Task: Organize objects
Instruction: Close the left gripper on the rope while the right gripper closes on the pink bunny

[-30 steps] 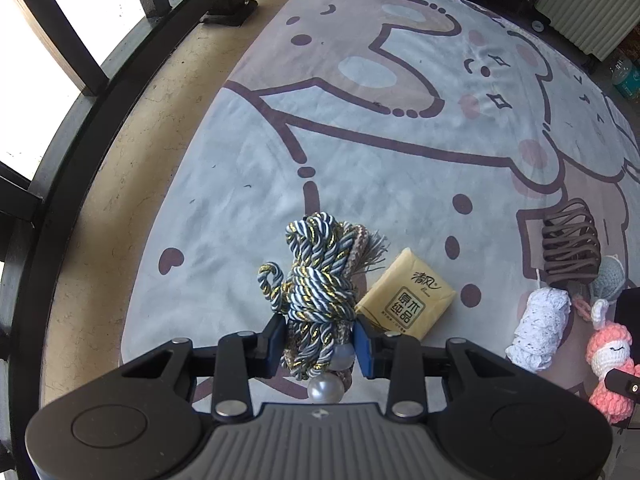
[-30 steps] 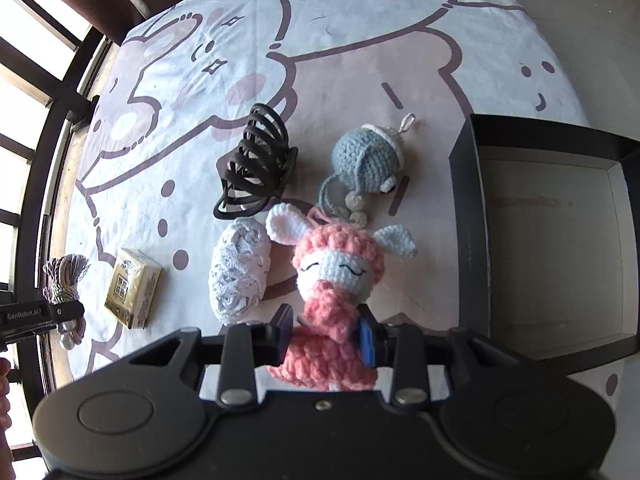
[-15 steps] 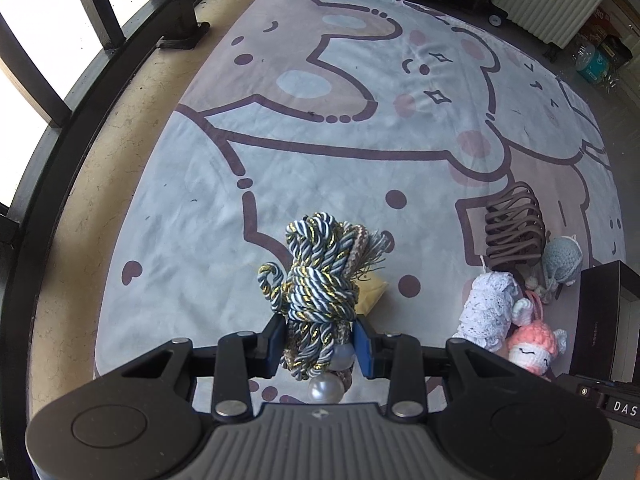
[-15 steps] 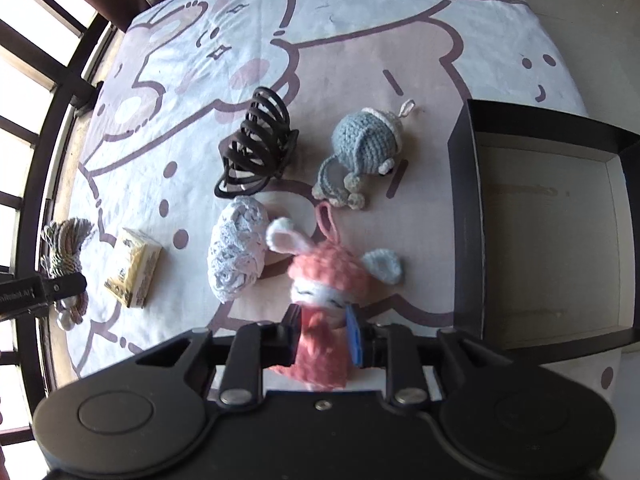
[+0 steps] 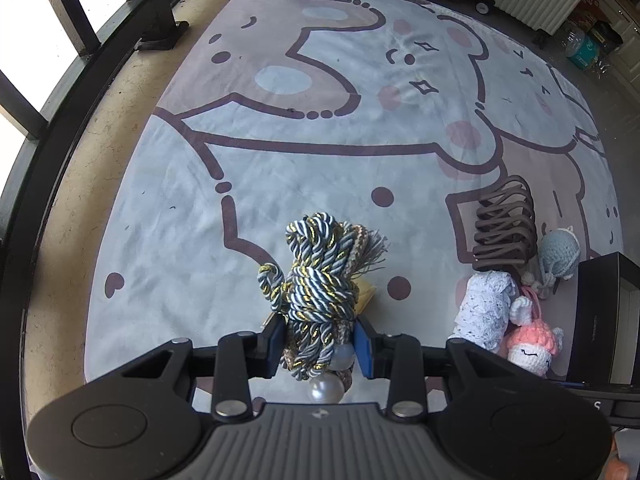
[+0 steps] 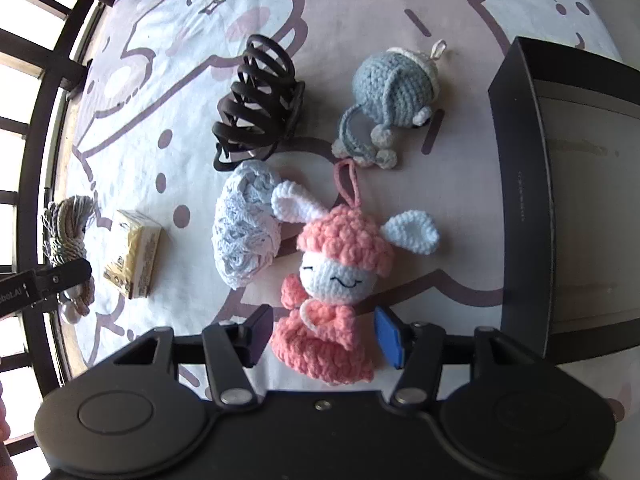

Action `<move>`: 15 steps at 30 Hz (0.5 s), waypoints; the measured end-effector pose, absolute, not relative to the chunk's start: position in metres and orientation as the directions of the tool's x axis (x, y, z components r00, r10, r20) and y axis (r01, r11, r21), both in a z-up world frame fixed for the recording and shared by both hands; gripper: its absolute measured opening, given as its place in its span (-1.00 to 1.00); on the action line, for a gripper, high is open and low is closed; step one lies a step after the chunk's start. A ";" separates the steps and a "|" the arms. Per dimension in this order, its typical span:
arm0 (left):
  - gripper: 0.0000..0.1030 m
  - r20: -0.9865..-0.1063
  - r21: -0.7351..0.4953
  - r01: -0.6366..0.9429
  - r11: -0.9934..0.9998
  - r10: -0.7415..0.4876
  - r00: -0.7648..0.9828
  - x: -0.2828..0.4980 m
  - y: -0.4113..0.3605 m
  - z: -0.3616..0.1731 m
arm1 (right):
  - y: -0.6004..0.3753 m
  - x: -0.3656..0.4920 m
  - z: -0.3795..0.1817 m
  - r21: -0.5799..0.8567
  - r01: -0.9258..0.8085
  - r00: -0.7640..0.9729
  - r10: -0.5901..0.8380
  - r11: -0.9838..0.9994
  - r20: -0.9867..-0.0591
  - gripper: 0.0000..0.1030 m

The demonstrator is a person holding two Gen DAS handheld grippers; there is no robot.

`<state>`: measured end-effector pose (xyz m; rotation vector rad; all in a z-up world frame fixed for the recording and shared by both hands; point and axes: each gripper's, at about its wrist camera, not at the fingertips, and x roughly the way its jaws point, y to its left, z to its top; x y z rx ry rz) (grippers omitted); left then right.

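Note:
My left gripper point(image 5: 320, 344) is shut on a bundle of blue, white and gold twisted rope point(image 5: 320, 280) with a pearl bead, held above the mat. It also shows in the right wrist view point(image 6: 68, 236). My right gripper point(image 6: 324, 336) is open, its fingers on either side of the pink crochet doll point(image 6: 336, 276), which lies on the mat. The doll also shows in the left wrist view point(image 5: 532, 344). An open black box point(image 6: 516, 184) stands just right of the doll.
On the cartoon bear mat point(image 5: 320, 120) lie a brown hair claw point(image 6: 256, 104), a white lace bundle point(image 6: 244, 228), a grey-blue crochet toy point(image 6: 392, 84) and a yellow tissue pack point(image 6: 134, 252). A black railing point(image 5: 60, 112) runs along the left.
My right gripper has opened and the pink doll now lies on the mat between its fingers. My left gripper has lifted and carried the rope bundle over the tissue pack.

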<state>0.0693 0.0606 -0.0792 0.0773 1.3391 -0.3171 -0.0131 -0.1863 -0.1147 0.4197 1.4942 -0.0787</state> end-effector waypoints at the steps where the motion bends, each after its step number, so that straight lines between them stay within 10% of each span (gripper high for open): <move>1: -0.26 -0.964 -0.126 0.274 0.954 -0.183 0.193 0.069 0.059 -0.079 | -0.184 -0.012 -0.117 0.205 0.306 0.078 0.191 0.929 -0.979 0.11; 10: -0.27 -0.953 -0.188 0.280 0.942 -0.243 0.180 0.068 0.049 -0.074 | -0.176 -0.003 -0.140 0.155 0.301 0.030 0.153 0.941 -0.988 0.07; 15: -0.27 -0.950 -0.193 0.278 0.941 -0.249 0.185 0.065 0.046 -0.071 | -0.169 -0.001 -0.134 0.152 0.221 0.034 0.148 0.963 -0.988 -0.29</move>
